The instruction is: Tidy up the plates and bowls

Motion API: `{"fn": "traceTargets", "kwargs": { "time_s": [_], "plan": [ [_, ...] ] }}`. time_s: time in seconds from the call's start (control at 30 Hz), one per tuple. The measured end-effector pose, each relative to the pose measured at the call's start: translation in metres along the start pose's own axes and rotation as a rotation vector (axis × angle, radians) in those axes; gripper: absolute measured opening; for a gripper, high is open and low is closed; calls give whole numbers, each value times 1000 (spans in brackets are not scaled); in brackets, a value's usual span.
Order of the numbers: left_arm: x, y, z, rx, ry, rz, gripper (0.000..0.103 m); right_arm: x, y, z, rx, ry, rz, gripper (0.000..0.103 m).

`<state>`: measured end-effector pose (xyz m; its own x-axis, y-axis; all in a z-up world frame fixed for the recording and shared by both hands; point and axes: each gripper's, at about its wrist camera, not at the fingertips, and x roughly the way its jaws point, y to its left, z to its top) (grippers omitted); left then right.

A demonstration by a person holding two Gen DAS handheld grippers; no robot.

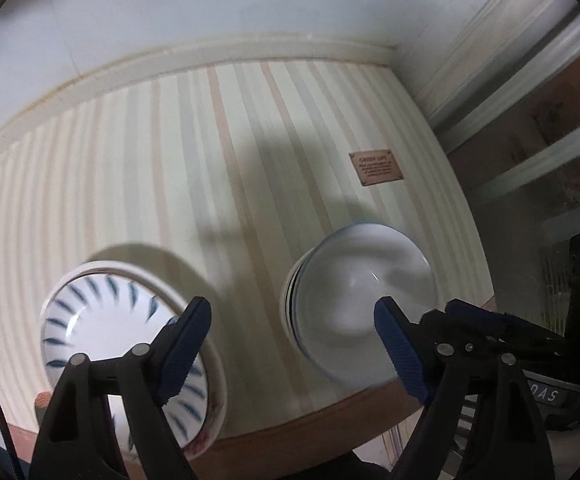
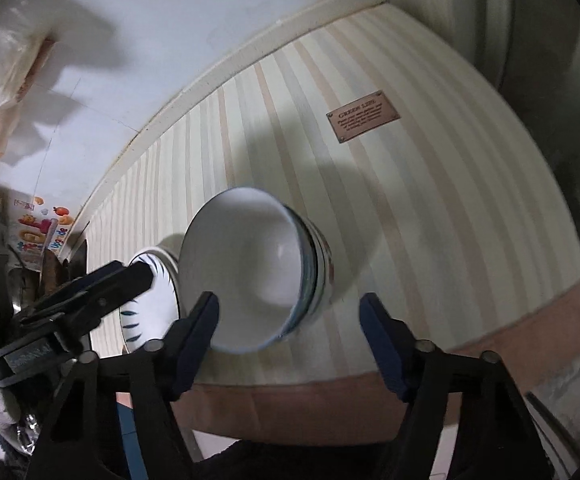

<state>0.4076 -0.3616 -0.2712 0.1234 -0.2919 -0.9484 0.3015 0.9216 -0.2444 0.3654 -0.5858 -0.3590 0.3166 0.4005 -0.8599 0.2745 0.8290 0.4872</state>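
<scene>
On the striped cream tabletop [image 1: 193,152], a stack of plain white glazed bowls [image 1: 360,300] stands just beside a white ceramic bowl with blue leaf strokes [image 1: 109,320]. Left tongs [image 1: 290,356] and right tongs [image 2: 290,344] both gape wide, holding nothing. These bowls look stiff, slick and chippable, probably heavy stacked; pinching a rim seems safest.

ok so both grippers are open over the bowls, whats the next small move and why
Probably ease the left gripper toward the patterned bowl and close on its near rim. Its fingers are open and empty, one already overlapping that bowl, while the white stacked bowls sit beside it as a likely place to nest it.
</scene>
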Motion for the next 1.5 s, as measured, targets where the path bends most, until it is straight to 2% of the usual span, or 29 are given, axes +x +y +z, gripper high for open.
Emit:
{"fn": "traceTargets", "kwargs": {
  "time_s": [0.17, 0.4, 0.47, 0.53, 0.6, 0.63, 0.97, 1.5],
  "plan": [
    [39, 1, 11, -12, 104, -42, 76, 30, -11, 21, 13, 46, 16, 67],
    [77, 7, 15, -44, 207, -91, 72, 72, -26, 37, 38, 137, 67, 53],
    [84, 8, 13, -52, 232, -114, 67, 82, -28, 38, 48, 163, 85, 50],
    [89, 9, 12, -66, 249, -149, 57, 91, -31, 39, 57, 191, 99, 49],
    [91, 12, 11, -101, 242, -200, 53, 99, -33, 41, 72, 214, 121, 46],
    [91, 13, 11, -111, 241, -203, 53, 102, -33, 42, 76, 220, 135, 45],
    [85, 18, 8, -166, 219, -185, 50, 110, -26, 48, 69, 239, 133, 46],
    [52, 34, 0, -158, 184, -154, 49, 107, -8, 28, 92, 253, 154, 46]
  ]
}}
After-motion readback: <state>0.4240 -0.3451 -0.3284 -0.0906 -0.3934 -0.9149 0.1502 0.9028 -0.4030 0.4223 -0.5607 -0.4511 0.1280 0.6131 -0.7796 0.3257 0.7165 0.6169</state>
